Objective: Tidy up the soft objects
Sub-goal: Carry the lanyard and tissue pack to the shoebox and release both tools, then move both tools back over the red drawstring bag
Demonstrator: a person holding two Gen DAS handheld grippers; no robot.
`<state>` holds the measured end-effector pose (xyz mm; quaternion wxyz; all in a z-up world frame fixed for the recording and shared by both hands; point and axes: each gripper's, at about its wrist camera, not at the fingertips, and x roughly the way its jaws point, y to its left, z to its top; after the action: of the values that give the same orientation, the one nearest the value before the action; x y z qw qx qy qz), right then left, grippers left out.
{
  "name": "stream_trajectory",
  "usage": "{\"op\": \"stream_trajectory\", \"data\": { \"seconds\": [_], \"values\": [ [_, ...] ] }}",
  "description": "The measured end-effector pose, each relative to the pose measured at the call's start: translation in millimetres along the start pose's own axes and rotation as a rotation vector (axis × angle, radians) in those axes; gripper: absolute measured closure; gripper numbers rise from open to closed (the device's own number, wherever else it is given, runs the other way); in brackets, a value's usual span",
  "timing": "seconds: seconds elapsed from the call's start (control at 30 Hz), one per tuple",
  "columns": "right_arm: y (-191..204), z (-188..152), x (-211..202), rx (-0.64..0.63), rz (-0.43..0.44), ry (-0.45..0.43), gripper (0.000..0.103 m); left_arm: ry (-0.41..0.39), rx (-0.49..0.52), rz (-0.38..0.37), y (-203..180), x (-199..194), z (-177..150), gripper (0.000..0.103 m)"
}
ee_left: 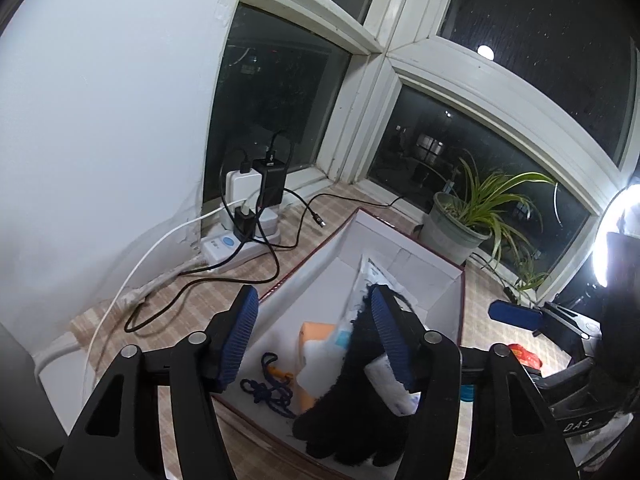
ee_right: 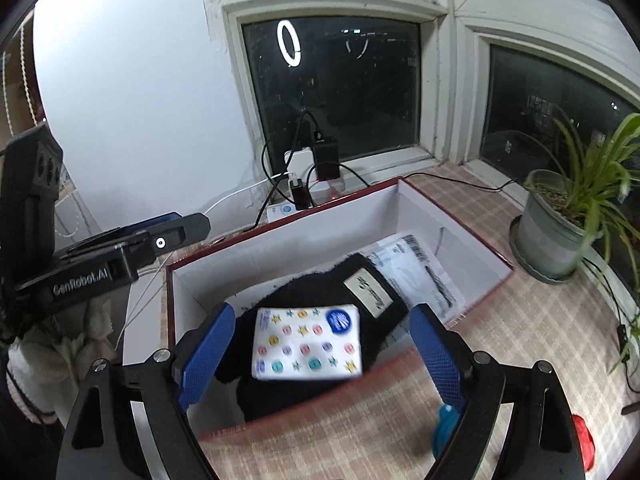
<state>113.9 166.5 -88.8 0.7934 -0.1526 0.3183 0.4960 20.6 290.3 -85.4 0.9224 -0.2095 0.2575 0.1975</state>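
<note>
The left gripper is above the box, near its front left corner, and looks down into it at an angle. Its two blue pads stand wide apart, with nothing pressed between them; one pad is over the left wall of the box, the other over the middle of the box.

The right gripper is above the front wall of the box, also tilted down toward the inside. Its jaws are spread wide and hold nothing; the left pad is over the inside of the box, the right pad is just outside the front wall.
</note>
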Motion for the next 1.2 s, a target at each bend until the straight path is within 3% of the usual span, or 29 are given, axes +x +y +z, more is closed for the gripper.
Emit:
{"op": "stream_trajectory", "data": {
  "seconds": [0.3, 0.43, 0.8, 1.2],
  "values": [
    [-39, -38, -64, 0.085, -0.081, -0.068, 0.017, 0.022, 0.031, -0.047, -29, -11, -6, 0.03],
    [-62, -70, -95, 0.12, -0.162, -0.072, 0.017, 0.052, 0.068, -0.082, -51, -14, -13, 0.023],
    [-143, -173, -181, 0.377, -0.342, -0.1, 0.017, 0.153, 0.163, -0.242, -127, -4, -35, 0.023],
    [-198, -207, -196, 0.558, -0.409, -0.07, 0.017, 0.289, 0.309, -0.412, -224, 33, -60, 0.023]
  ]
}}
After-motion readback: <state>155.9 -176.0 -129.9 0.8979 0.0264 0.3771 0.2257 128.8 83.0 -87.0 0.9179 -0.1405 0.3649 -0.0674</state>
